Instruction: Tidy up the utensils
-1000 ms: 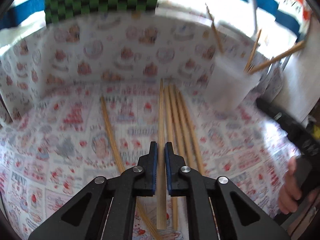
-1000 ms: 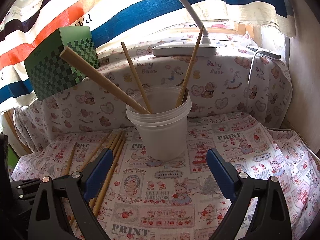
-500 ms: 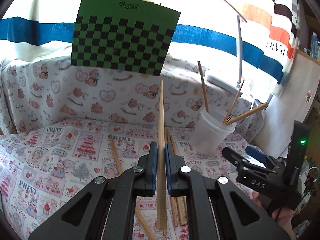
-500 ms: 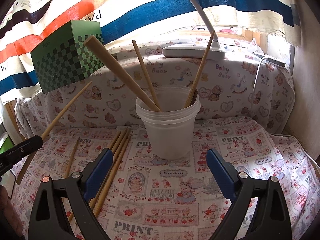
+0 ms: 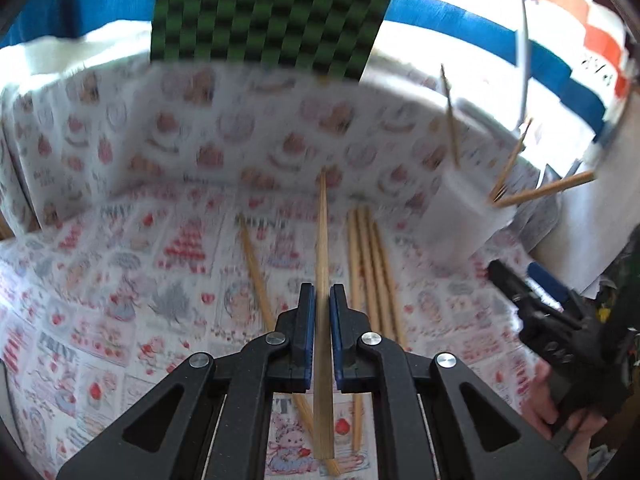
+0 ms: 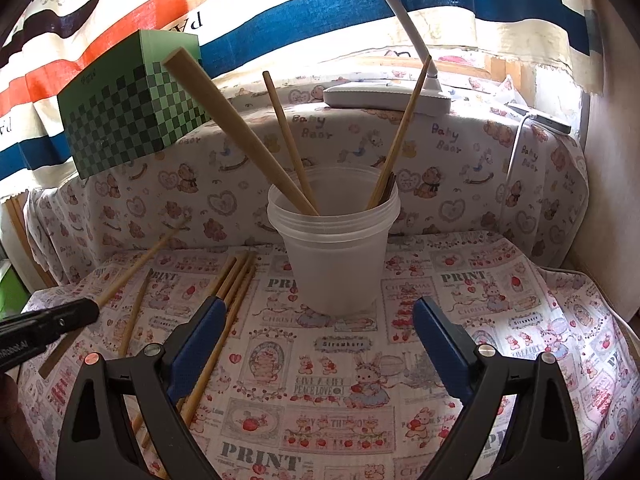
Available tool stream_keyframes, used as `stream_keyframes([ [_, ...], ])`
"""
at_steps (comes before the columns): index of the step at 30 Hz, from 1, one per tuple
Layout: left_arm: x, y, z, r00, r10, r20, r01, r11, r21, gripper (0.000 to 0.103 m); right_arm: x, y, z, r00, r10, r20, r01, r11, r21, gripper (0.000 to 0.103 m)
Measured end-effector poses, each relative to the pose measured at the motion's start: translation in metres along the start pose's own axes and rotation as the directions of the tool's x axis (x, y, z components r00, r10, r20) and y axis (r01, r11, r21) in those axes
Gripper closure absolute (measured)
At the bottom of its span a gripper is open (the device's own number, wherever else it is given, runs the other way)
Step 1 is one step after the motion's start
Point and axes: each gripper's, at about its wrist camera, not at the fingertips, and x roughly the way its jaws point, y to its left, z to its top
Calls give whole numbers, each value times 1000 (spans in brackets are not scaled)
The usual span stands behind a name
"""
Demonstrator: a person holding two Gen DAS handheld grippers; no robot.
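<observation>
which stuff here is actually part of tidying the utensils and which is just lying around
Part of the job:
- chopstick clamped in the left tongs
- loose chopsticks on the cloth
- plastic cup already holding chopsticks
- right tongs, open and empty

Just lying about:
- green checkered box
- white lamp
- printed cloth
- striped curtain

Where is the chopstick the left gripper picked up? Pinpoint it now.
The chopstick is clamped in the left gripper, lifted above the cloth left of the cup; the right wrist view shows it left of the loose chopsticks.
</observation>
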Motion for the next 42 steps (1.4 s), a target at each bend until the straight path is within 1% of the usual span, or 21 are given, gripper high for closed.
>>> stream_keyframes([
  [1, 5, -1, -1, 1000, 26, -15, -25, 1000, 8, 96, 0, 0, 0, 1000, -1, -1, 1, 1000, 0, 8],
  [3, 16, -2, -4, 994, 101, -51, -99, 995, 29, 96, 1, 0, 0, 1000, -1, -3, 0, 1000, -1, 7],
  [4, 21, -2, -5, 990, 122, -72, -120, 992, 28, 96, 1, 0, 0, 1000, 1, -4, -1, 1000, -1, 8],
  [7, 38, 5, -8, 980, 136, -143, -137, 991, 2, 96, 2, 0, 0, 1000, 1, -5, -1, 1000, -1, 8],
  [8, 37, 6, -7, 980, 154, -124, -155, 988, 4, 96, 2, 0, 0, 1000, 2, -7, -2, 1000, -2, 8],
  [9, 37, 7, -7, 977, 170, -125, -170, 985, 13, 96, 2, 0, 1, 1000, 2, -7, -2, 1000, -2, 8],
  [14, 36, 10, -7, 983, 124, -135, -125, 992, 2, 96, 0, 0, 1, 1000, 7, -4, -7, 1000, -1, 8],
  [16, 34, 9, -7, 981, 133, -140, -134, 991, 4, 89, -1, 0, 1, 1000, 7, -2, -7, 1000, -1, 8],
  [17, 34, 8, -7, 981, 129, -146, -129, 992, 10, 80, -2, 0, 1, 1000, 7, -2, -7, 1000, 0, 8],
  [20, 31, 4, -5, 977, 130, -167, -124, 991, 46, 78, -2, -1, 2, 1000, 8, -2, -8, 1000, 8, 8],
  [21, 31, 3, -6, 975, 112, -191, -106, 994, 42, 78, -3, -2, 2, 1000, 9, -1, -9, 1000, 10, 8],
  [23, 36, 8, -6, 969, 42, -242, -43, 999, -1, 78, -3, -2, 2, 1000, 9, -3, -9, 1000, 10, 7],
  [24, 36, 11, -7, 967, 33, -254, -37, 999, -9, 80, -2, -2, 2, 1000, 11, -2, -11, 1000, 9, 8],
  [27, 31, 10, -6, 968, 100, -230, -99, 995, 17, 84, -3, -2, 2, 1000, 10, -3, -10, 1000, 5, 8],
  [29, 31, 11, -8, 965, 92, -244, -91, 996, 17, 89, -3, -1, 1, 1000, 5, -1, -5, 1000, 2, 8],
  [32, 31, 4, -9, 963, 137, -233, -123, 990, 74, 91, -2, -1, 1, 1000, 5, -5, -5, 1000, 4, 8],
  [33, 32, 4, -10, 963, 138, -232, -122, 989, 82, 94, -1, -2, 1, 1000, 6, -7, -6, 1000, 4, 8],
  [35, 31, 4, -10, 964, 129, -233, -114, 991, 77, 96, 0, -2, 1, 1000, 3, -8, -3, 1000, 4, 8],
  [37, 24, 5, -8, 974, 120, -192, -109, 992, 65, 96, 0, -1, 1, 1000, 1, -7, -1, 1000, 3, 8],
  [40, 2, 6, -4, 990, 99, -98, -94, 994, 53, 96, -1, 0, 1, 1000, 4, -6, -4, 1000, 4, 8],
  [42, -12, 8, -2, 996, 83, -41, -81, 996, 37, 96, 0, 1, 0, 1000, 8, -8, -8, 1000, 1, 8],
])
